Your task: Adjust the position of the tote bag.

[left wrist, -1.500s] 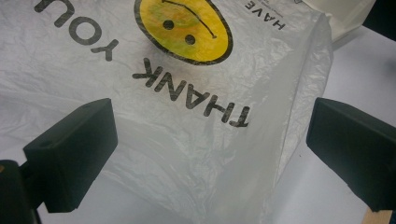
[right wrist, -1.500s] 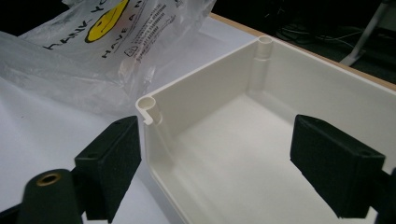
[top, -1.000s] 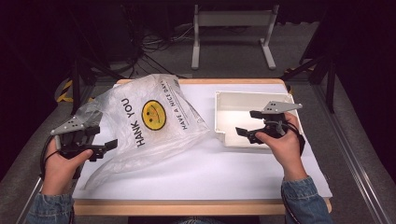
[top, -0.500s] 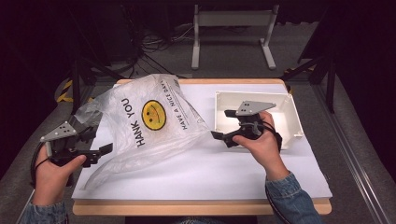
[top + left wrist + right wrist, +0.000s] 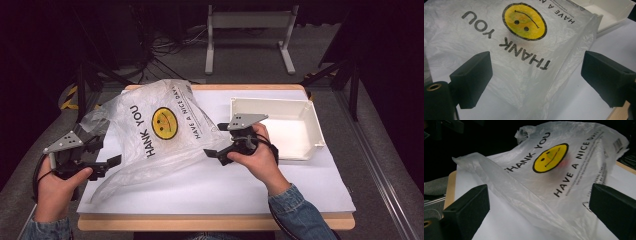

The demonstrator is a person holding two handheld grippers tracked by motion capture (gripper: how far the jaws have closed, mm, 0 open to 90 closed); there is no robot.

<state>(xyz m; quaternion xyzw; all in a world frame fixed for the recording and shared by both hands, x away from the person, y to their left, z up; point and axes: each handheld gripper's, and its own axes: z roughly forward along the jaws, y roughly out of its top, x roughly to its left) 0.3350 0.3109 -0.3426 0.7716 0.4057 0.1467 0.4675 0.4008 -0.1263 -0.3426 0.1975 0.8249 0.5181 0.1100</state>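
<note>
- A crumpled translucent white plastic bag [image 5: 160, 135] printed with a yellow smiley face, "THANK YOU" and "HAVE A NICE DAY" lies on the left half of the white-topped counter [image 5: 250, 190], its far end puffed up and its near edge spread flat toward the front left corner.
- The left gripper [image 5: 107, 156] is held at the counter's left edge, pointing right at the bag's near left side. In the left gripper view its two black jaws stand wide apart with the bag's printed face [image 5: 524, 50] ahead of them; the pads press on nothing.
- The right gripper [image 5: 216, 142] sits near the middle of the counter, pointing left at the bag's right edge, with the person's right hand [image 5: 255, 155] wrapped around its body.
- Its jaws have just been opening and now stand wide apart. In the right gripper view a raised fold of the bag [image 5: 506, 187] runs across between them, but neither pad touches it.
- Through the thin film near the smiley face, a faint reddish blur shows in the right gripper view; what it is cannot be told.
- A rectangular white plastic tray [image 5: 310, 125] with low walls rests on the counter's right side, just behind the right hand and apart from the bag.
- The person's left hand [image 5: 57, 187] grips the left gripper from below, and blue denim sleeves [image 5: 300, 217] enter from the bottom edge.
</note>
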